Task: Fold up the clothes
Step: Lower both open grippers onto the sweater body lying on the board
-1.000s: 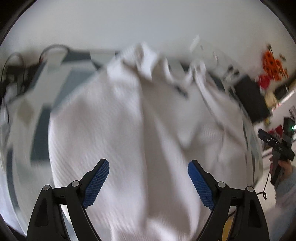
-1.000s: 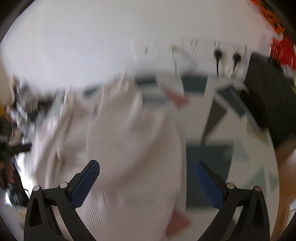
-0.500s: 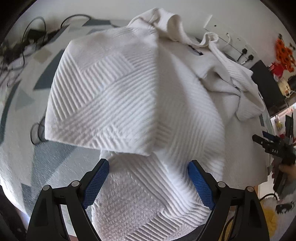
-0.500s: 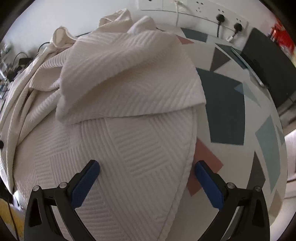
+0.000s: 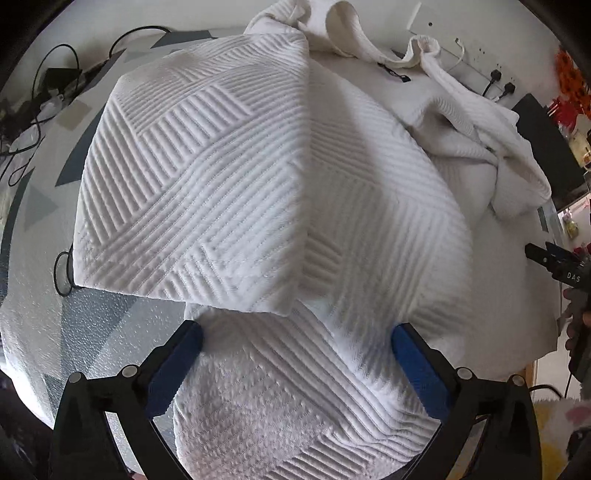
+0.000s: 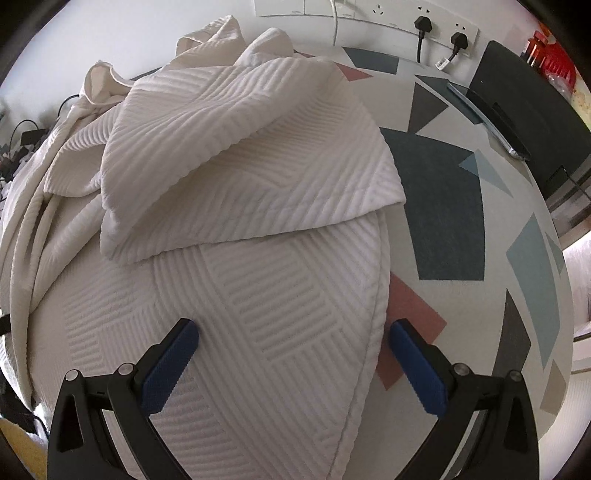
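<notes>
On the patterned bench (image 6: 443, 206) lies one white ribbed-knit garment (image 5: 258, 184), partly folded; left gripper (image 5: 295, 354) and right gripper (image 6: 291, 350) hover above it, fingers spread.

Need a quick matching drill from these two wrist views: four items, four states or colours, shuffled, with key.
1. white garment
2. left claw
3. gripper pads
4. wall plugs

A. blue
B. black, plugged into the sockets
C. open, held over the cloth
D. partly folded, one flap laid over the body

Pairs: 1-D, 2-C, 3-A, 4-B
</notes>
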A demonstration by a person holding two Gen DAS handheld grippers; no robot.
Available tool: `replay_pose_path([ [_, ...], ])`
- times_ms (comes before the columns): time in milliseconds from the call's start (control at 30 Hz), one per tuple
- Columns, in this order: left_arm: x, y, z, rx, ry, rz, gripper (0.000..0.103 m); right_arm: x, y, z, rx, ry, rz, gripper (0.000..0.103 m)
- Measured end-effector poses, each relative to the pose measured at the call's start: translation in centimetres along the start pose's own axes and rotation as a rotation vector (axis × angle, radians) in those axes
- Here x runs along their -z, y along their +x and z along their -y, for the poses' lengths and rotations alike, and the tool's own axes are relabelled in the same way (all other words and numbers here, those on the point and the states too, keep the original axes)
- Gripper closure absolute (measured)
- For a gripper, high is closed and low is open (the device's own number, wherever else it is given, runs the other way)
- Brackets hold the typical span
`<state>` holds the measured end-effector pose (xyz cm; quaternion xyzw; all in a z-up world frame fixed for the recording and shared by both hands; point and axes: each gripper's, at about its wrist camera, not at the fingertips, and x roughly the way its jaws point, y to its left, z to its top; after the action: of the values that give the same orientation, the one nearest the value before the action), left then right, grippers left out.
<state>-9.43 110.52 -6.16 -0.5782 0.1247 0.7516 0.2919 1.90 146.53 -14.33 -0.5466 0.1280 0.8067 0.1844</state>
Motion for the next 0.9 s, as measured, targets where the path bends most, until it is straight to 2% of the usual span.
replay_pose_path([
  [167,-0.3,-0.4,-0.7,0.057,-0.003,-0.02,0.0,-1.0,0.4,0.3,0.016,0.033,-0.02,0.0],
  [300,0.8,-3.4,-4.7,0.088,-0.109,0.073,0.0,-1.5,0.3,0.3,0.004,0.028,-0.057,0.0],
  [367,2.0,-4.5,-6.7,0.081,-0.12,0.106,0.0,-1.3,0.0,0.3,-0.008,0.03,-0.063,0.0],
  [467,2.5,-3.9,-8.9,0.051,-0.094,0.075,0.0,-0.9,-0.2,0.2,0.001,0.029,-0.05,0.0],
  [633,2.2,-1.7,-5.6,0.038,0.039,0.036,0.001,-1.2,-0.3,0.1,0.015,0.044,-0.033,0.0],
  [767,1.4,-0.2,-2.8,0.008,0.101,0.048,0.001,-1.8,-0.4,0.1,0.025,0.067,-0.022,0.0],
  [833,0.8,0.2,-2.2,-0.001,0.112,0.057,0.001,-2.1,-0.4,0.1,0.03,0.078,-0.016,0.002],
  [900,0.2,0.5,-1.9,-0.005,0.118,0.062,0.004,-2.3,-0.8,-0.1,0.028,0.072,0.002,0.01],
])
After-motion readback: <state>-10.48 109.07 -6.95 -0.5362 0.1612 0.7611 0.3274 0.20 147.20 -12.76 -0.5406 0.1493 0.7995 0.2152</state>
